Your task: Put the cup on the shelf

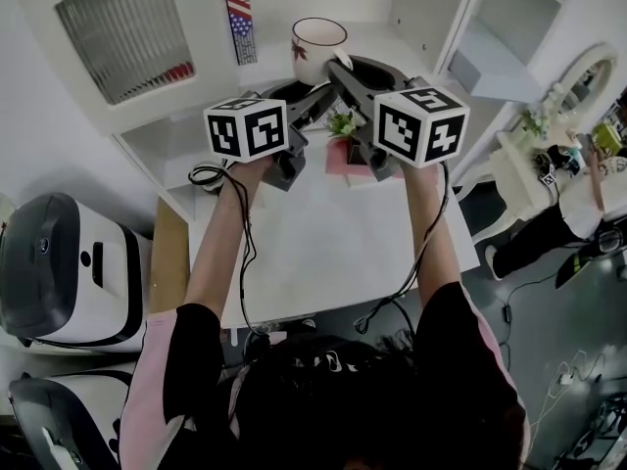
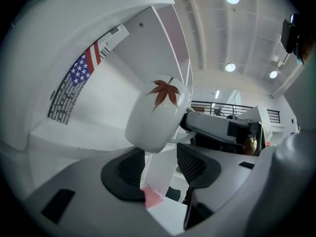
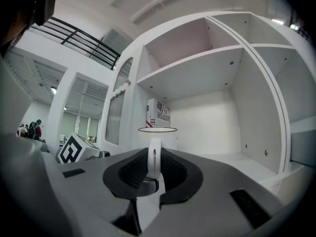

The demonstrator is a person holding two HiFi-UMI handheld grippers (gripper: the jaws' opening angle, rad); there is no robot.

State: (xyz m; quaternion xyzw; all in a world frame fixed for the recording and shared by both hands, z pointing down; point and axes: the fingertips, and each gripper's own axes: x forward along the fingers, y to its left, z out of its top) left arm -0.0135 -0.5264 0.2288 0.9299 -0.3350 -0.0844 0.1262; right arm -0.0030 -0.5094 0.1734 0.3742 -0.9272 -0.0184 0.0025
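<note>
Indoor lab hall staged as a home, white shelf unit (image 3: 207,78), vanity mirror (image 1: 586,78), floor cables (image 1: 566,372).

White table (image 1: 313,243): small pink plant pot (image 1: 343,157) noted at far edge. White shelf (image 3: 237,159) beyond: flag-printed box (image 3: 158,113) stood upright, far left of compartment.

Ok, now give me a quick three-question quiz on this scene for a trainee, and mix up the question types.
1. True or false: the left gripper is clamped on the cup.
2. Which part of the cup is between the jaws of the right gripper? A the rim, B the handle, C the base.
3. Fill in the blank: the picture on the cup's side is a red ____.

Key: 1 false, its jaws stand apart with nothing between them. 2 B, the handle. 3 leaf.
</note>
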